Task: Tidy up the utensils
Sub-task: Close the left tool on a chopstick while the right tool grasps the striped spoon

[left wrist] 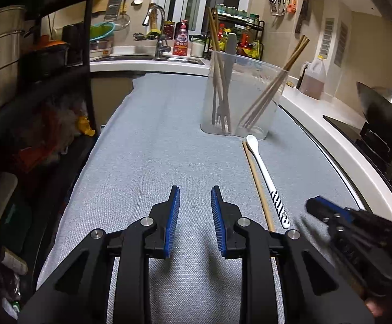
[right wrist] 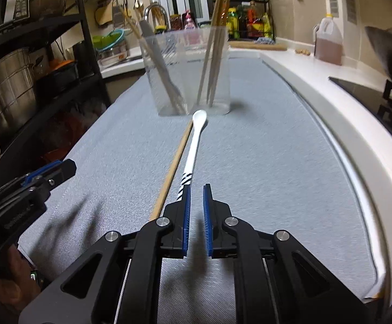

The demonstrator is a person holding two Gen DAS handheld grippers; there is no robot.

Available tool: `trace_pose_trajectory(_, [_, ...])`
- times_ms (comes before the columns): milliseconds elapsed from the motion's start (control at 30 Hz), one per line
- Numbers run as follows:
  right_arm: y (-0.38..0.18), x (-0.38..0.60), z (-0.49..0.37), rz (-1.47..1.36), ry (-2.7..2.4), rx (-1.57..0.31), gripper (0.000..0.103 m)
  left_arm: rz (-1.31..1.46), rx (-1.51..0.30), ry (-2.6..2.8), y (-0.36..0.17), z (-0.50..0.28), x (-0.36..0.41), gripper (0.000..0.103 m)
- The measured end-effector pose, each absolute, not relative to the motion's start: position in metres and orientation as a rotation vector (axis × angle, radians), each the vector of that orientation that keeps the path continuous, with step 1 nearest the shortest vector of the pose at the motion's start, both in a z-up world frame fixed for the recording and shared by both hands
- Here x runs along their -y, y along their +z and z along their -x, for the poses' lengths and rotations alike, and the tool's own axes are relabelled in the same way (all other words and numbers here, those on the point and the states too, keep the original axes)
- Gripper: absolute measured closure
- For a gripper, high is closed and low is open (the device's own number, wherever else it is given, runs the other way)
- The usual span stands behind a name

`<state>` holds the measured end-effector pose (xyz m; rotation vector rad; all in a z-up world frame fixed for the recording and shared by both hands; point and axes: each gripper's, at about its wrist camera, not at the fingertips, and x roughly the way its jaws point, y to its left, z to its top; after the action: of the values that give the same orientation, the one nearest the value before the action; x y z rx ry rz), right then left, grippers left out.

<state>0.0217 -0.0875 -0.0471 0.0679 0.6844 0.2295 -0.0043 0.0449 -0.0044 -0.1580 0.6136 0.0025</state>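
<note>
The left tongs (left wrist: 195,197) hang over the grey cloth (left wrist: 152,145) on the counter (left wrist: 339,145), their blue pads standing apart with nothing between them. Ahead of them and to their right, a white spoon (left wrist: 263,172) with black stripes on its handle lies flat on the cloth, and a single wooden chopstick (left wrist: 256,181) lies just beside it on the near side, the two almost parallel. Beyond the spoon's bowl stands a clear plastic holder (left wrist: 239,100), split into two compartments: the one further left holds chopsticks and a grey fork (left wrist: 224,100), the other a leaning pair of chopsticks (left wrist: 274,86).

The right tongs (right wrist: 196,189) sit low over the cloth (right wrist: 263,148), narrowly parted and gripping nothing; the striped end of the spoon (right wrist: 196,140) lies just ahead of their left pad and disappears behind it, so whether it touches cannot be told. The chopstick (right wrist: 173,167) runs along just left of the tongs. The holder (right wrist: 187,75) stands straight ahead, past the spoon's bowl.

Far ahead of the left tongs, by the sink tap (left wrist: 156,24), a red bottle (left wrist: 181,39) carries a label, but its writing is too small to read. A jug of brown liquid (right wrist: 328,40) with a yellow cap stands far ahead and right of the right tongs; no writing on it is legible. In each view the other tongs show only at the frame's edge.
</note>
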Motion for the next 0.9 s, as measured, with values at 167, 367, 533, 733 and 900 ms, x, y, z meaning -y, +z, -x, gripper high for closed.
trace_pose_trajectory(167, [-0.061,0.067,-0.040,-0.032,0.240,-0.738,0.088,0.164,-0.608,0.000,-0.003,0.006,-0.045,0.079])
trace_pose_trajectory(367, [-0.066,0.060,-0.045,0.015,0.226,-0.772,0.091,0.178,-0.620,-0.016,-0.007,0.006,-0.045,0.079])
trace_pose_trajectory(533, [-0.066,0.080,-0.039,-0.006,0.193,-0.762,0.092,0.178,-0.647,-0.076,-0.019,0.007,-0.031,0.079])
trace_pose_trajectory(733, [-0.070,0.113,-0.014,-0.022,0.157,-0.730,0.093,0.148,-0.656,-0.156,-0.033,0.010,-0.002,0.078])
trace_pose_trajectory(900, [-0.074,0.132,0.004,-0.031,0.143,-0.706,0.092,0.100,-0.669,-0.210,-0.038,0.014,0.025,0.064])
